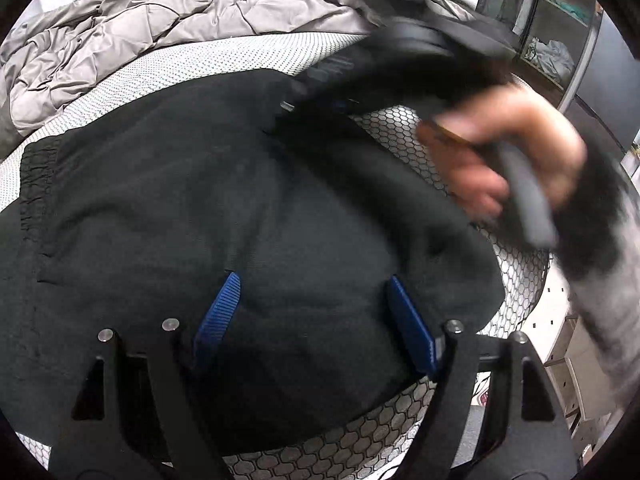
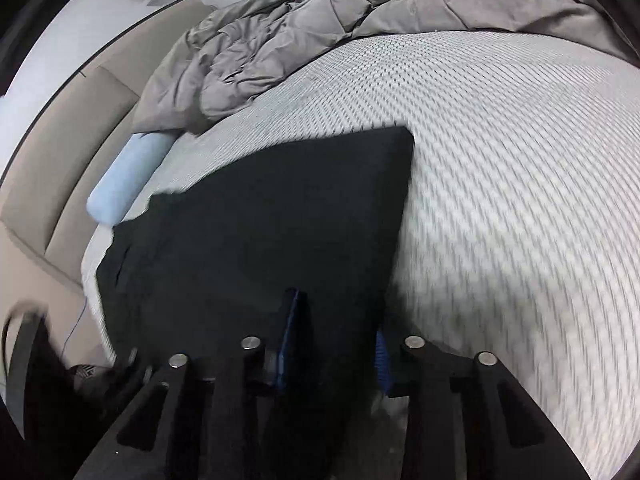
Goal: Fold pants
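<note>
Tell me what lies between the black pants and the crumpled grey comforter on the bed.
Only bare patterned mattress separates the black pants from the grey comforter; both wrist views show this strip.
</note>
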Available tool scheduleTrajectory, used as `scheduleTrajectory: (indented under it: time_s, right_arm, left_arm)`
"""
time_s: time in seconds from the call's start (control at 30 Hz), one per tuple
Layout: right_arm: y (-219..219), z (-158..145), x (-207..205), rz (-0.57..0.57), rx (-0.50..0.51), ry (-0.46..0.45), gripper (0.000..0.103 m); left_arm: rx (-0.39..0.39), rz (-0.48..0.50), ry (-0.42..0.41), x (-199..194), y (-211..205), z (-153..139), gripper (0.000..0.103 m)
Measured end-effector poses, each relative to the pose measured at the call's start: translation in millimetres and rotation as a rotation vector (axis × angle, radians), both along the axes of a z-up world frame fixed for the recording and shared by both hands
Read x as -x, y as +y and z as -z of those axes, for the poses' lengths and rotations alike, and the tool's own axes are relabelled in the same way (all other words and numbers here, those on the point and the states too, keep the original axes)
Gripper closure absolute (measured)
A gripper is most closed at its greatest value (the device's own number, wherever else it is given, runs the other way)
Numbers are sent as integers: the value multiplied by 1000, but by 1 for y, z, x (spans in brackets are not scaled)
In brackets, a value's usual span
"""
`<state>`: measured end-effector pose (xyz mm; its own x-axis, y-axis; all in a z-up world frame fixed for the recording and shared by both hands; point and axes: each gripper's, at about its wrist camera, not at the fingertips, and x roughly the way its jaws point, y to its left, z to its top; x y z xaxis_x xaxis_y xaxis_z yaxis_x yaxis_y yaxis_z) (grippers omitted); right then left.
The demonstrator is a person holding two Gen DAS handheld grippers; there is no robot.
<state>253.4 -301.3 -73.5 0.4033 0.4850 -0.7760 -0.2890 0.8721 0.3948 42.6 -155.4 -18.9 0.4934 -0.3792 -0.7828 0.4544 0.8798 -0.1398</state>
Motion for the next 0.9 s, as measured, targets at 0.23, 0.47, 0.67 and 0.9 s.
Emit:
scheduleTrajectory:
  time_s: [0.23,0.47,0.67,0.9]
  right_arm:
    - [19,3,-102,34,53,-31,77]
    - [-5,-26,-106,175,-4,-52,73]
    - [-6,-71,3,58,15,-194,68]
    - [56,-16,50,-128,173,-120,70]
  left_arm:
    - [15,-2,17,-5,6,-4,29]
    - [118,-8,15,-1,33,-29,29]
    - [103,-108,-53,-35,84,-47,29]
    - [133,-83,73,-69,123,-11,49]
